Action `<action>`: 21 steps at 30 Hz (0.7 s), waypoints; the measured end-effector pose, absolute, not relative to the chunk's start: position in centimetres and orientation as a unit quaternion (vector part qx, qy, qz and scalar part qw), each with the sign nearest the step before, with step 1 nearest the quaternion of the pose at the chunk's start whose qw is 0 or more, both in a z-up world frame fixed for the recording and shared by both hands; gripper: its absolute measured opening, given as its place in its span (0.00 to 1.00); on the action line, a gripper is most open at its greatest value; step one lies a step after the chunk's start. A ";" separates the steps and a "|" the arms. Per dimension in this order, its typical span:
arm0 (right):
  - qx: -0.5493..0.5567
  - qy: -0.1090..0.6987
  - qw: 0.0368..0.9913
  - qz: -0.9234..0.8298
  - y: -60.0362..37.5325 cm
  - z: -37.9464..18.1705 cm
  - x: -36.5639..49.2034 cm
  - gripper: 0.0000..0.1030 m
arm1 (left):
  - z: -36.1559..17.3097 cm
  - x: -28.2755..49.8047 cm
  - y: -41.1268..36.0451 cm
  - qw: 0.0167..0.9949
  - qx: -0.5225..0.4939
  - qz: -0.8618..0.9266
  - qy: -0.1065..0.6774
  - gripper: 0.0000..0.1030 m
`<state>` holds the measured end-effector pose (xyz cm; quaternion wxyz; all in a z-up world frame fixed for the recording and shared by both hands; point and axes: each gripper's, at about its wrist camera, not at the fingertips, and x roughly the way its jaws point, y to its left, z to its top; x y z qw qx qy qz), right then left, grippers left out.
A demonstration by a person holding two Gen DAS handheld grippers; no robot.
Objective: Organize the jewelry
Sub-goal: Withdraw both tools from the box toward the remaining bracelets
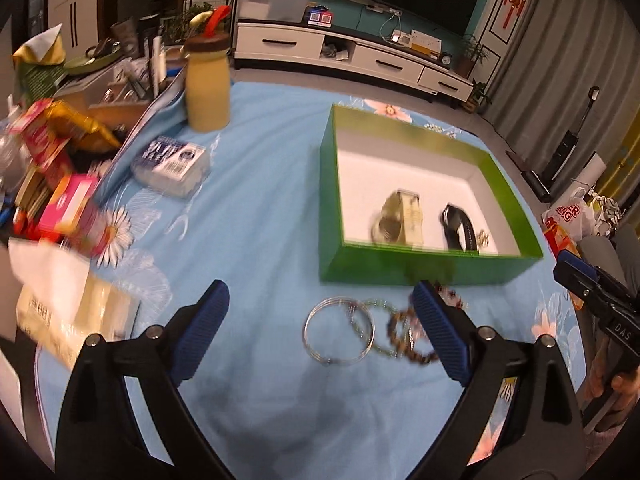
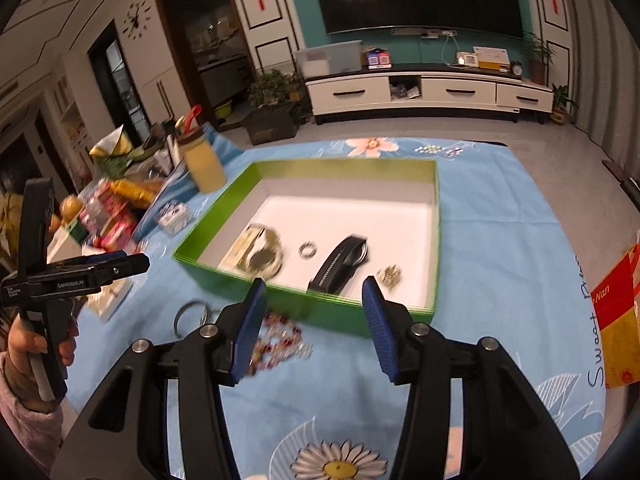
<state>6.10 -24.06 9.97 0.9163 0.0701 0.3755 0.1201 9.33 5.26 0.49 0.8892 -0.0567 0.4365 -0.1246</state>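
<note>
**Status: both grippers open above the cloth, jewelry split between box and table**

Scene: living room, TV wall and white cabinet at rear. Work surface is a table w/ blue floral cloth (image 1: pixel 260 208). Clutter of packets at the left edge, plus a yellow bottle (image 1: pixel 208 88).

Left gripper (image 1: pixel 320 332): you hold it low over the near part of the cloth, fingers pointing fwd toward the green box (image 1: pixel 400 268). Jaws wide apart, nothing between them. Silver bangle (image 1: pixel 339 331) lies on the cloth inside the gap; beaded bracelets (image 1: pixel 404 334) lie just beside it, partly hidden by the right pad. Contact w/ pad: cannot tell.

Right gripper (image 2: pixel 314 328): held over the box's near wall, jaws wide apart, holding nothing. In the right wrist view your left hand (image 2: pixel 40 344) grips the other tool's handle at far left.

Box contents: gold watch (image 2: pixel 260 252), small ring (image 2: pixel 308 249), black band (image 2: pixel 340 264), small gold piece (image 2: pixel 389 275). All rest on the white floor; frames are motion-blurred.
</note>
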 end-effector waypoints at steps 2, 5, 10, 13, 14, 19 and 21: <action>0.061 0.383 0.913 0.124 -23.4 9.5 5.3 0.49 | 0.1 8.3 5.6 0.889 -0.055 -0.122 0.437 0.92; 0.054 0.395 0.908 0.129 -22.6 8.6 4.4 0.49 | -1.2 6.3 5.7 0.885 -0.052 -0.120 0.446 0.92; 0.046 0.420 0.896 0.139 -21.5 6.7 2.8 0.49 | -2.8 3.8 5.5 0.878 -0.052 -0.130 0.457 0.91; 0.038 0.434 0.889 0.143 -20.9 5.4 2.3 0.49 | -3.6 2.7 5.4 0.875 -0.060 -0.137 0.461 0.84; 0.036 0.438 0.887 0.143 -20.7 5.1 2.3 0.49 | -3.8 2.5 5.3 0.874 -0.061 -0.139 0.462 0.81; 0.014 0.443 0.883 0.157 -18.9 4.0 3.1 0.47 | -4.5 2.5 4.4 0.865 -0.078 -0.163 0.469 0.72; 0.007 0.439 0.883 0.165 -18.1 3.9 3.7 0.43 | -4.7 2.6 3.7 0.862 -0.081 -0.173 0.469 0.68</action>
